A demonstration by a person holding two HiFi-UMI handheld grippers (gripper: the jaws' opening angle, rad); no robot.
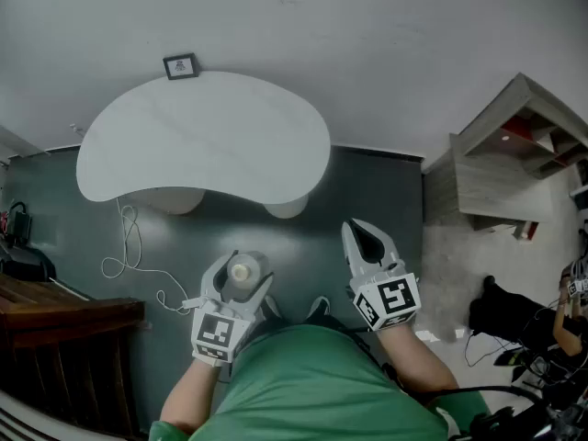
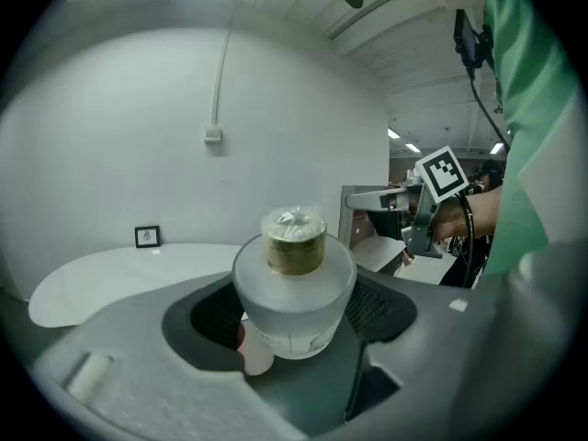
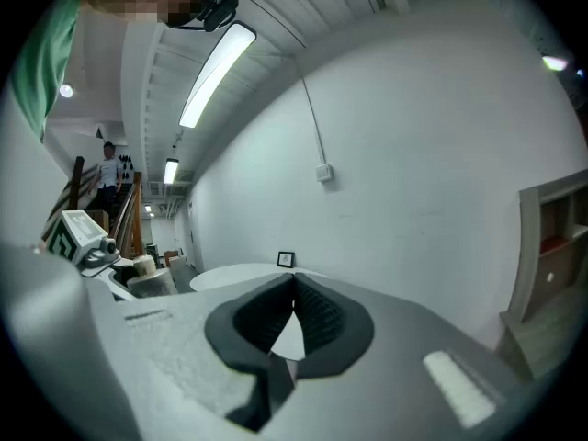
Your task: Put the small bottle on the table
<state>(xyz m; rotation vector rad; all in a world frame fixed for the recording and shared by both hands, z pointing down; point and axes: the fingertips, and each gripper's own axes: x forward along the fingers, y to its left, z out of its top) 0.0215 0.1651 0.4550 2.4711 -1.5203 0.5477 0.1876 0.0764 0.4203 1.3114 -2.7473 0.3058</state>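
Note:
A small frosted-glass bottle with a gold neck and clear cap stands upright between the jaws of my left gripper, whose pads press on both its sides. In the head view the bottle and left gripper hover over the dark floor, short of the white kidney-shaped table. My right gripper is level with it on the right, jaws touching at the tips with nothing between them. From the right gripper view the table lies ahead, and the bottle shows at the left.
A small framed picture stands at the table's far edge against the white wall. A white cable trails on the floor left of the table. Dark wooden furniture is at the left, a pale wooden shelf unit at the right.

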